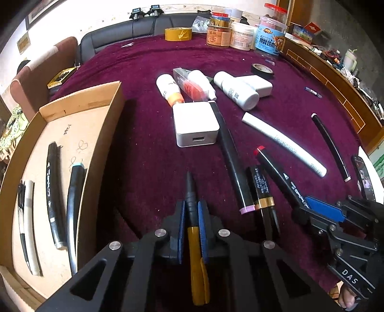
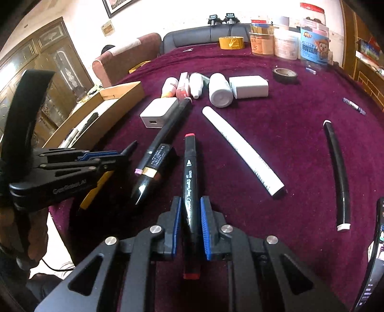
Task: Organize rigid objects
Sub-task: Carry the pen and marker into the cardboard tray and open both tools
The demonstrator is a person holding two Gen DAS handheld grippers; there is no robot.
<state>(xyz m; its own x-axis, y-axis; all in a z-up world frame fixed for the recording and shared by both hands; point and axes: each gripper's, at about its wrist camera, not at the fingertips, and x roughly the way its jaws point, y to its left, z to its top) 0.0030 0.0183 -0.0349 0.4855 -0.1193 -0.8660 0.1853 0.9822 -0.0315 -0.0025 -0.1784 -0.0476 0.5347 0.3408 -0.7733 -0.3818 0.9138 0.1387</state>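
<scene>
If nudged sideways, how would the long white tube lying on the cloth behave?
The white tube looks round and smooth, so it would probably roll, though the plush purple cloth may slow it. It reads as straight and rigid. Nothing touches it, so it should move freely.

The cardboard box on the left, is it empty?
No, the cardboard box already has pens and markers lying flat on its floor, such as a black marker and a white pen.

A home room: sofa (image 2: 204, 36), wooden cabinet (image 2: 57, 55), framed picture (image 2: 117, 6).
</scene>
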